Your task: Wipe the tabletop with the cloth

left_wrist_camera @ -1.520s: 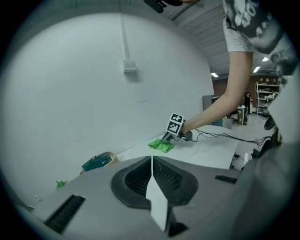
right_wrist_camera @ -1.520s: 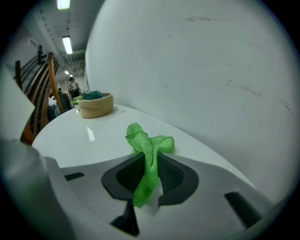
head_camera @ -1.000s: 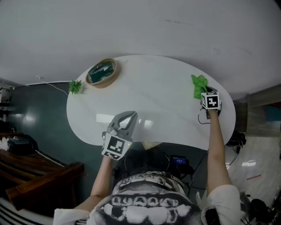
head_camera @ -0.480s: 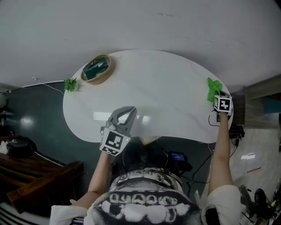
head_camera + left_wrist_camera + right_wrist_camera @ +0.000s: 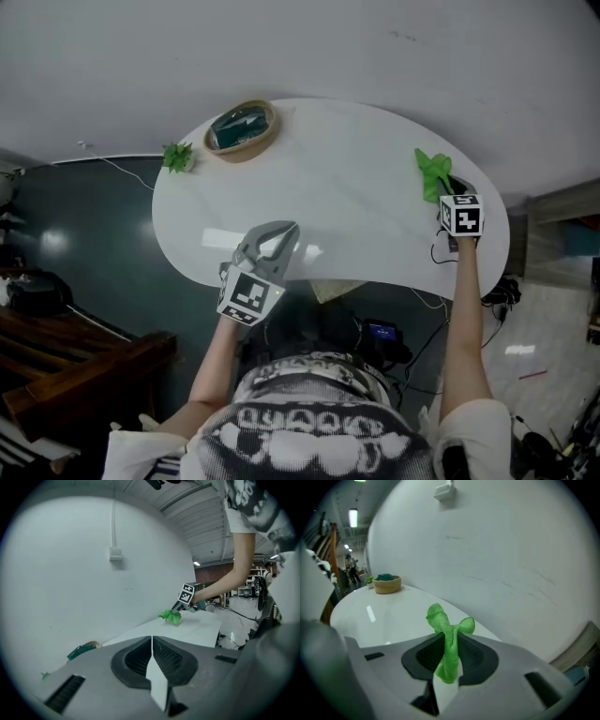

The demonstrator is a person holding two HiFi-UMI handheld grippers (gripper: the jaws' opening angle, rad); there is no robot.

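Note:
A bright green cloth is pinched in my right gripper, which is shut on it at the right end of the white oval tabletop. The cloth bunches up out of the jaws and rests on the table surface there. My left gripper is shut with nothing in it, held over the table's near edge at the left of centre.
A round wicker basket with dark green contents sits at the far left of the table. A small green plant stands at the left rim. A grey wall lies beyond; cables and a dark floor are below the near edge.
My right gripper and the cloth first slid right toward the table's end, then came back a little left. The left gripper stayed near the front edge.

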